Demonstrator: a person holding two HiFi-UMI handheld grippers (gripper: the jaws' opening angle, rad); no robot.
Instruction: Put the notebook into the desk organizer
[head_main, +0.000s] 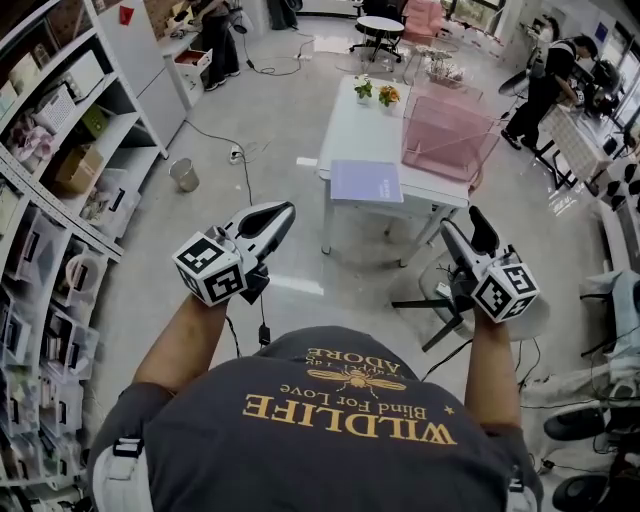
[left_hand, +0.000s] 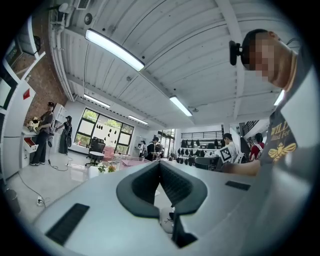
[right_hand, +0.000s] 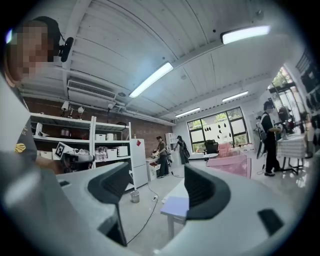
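Observation:
A lilac notebook (head_main: 366, 182) lies flat at the near end of a white table (head_main: 352, 127); the right gripper view also shows this notebook (right_hand: 176, 205). Behind it on the table stands the pink mesh desk organizer (head_main: 447, 137), also seen as the pink organizer (right_hand: 233, 165). I hold both grippers in the air well short of the table, touching nothing. My left gripper (head_main: 283, 211) is shut, and in its own view the left gripper (left_hand: 160, 164) has its pads meeting with nothing between them. My right gripper (head_main: 462, 221) is open, the right gripper (right_hand: 157, 172) framing the notebook in its wide gap.
Stocked shelves (head_main: 60, 200) line the left wall. A metal bucket (head_main: 184, 174) and a cable lie on the floor left of the table. A stool base (head_main: 445, 300) sits by the table's near right leg. Two small flower pots (head_main: 375, 93) stand at the far end. People stand behind.

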